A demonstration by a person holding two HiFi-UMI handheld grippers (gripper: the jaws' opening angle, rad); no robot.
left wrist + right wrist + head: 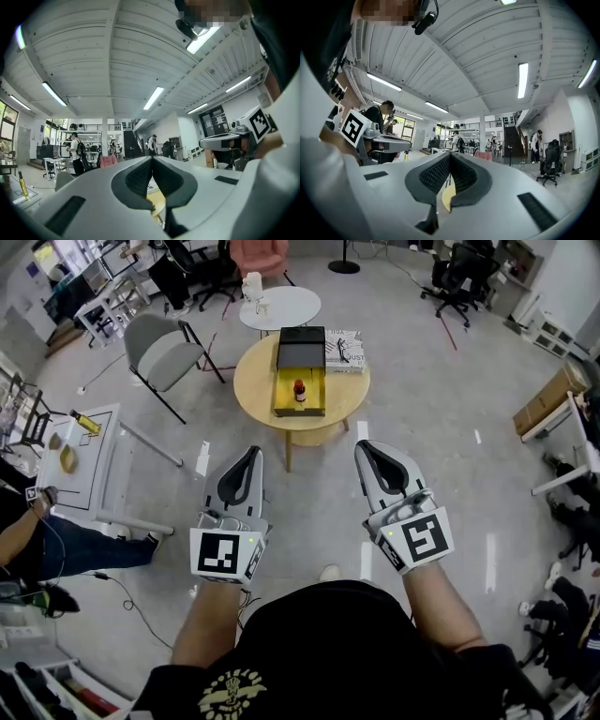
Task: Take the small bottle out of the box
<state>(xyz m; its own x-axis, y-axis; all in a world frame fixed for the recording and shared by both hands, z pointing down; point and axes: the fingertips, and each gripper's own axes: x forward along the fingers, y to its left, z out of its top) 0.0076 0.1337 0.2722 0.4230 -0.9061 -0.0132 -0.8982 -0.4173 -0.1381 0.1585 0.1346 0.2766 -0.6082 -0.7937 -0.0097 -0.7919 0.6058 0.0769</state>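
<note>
A small brown bottle with a red cap (299, 389) stands in an open yellow-lined box (300, 393) on a round wooden table (262, 385) ahead of me. The box's black lid (301, 347) lies open at the far side. My left gripper (252, 453) and right gripper (364, 448) are held side by side over the floor, well short of the table, both pointing level toward it. Both are shut with nothing between the jaws. In the left gripper view the left gripper (152, 158) has its tips touching; the right gripper (450, 154) looks the same in its own view.
A patterned flat box (344, 351) lies beside the black lid. A white round table (281, 307) stands behind, a grey chair (164, 350) to the left. A white table (82, 460) with a yellow bottle is at far left, where a person sits. Office chairs stand at the back right.
</note>
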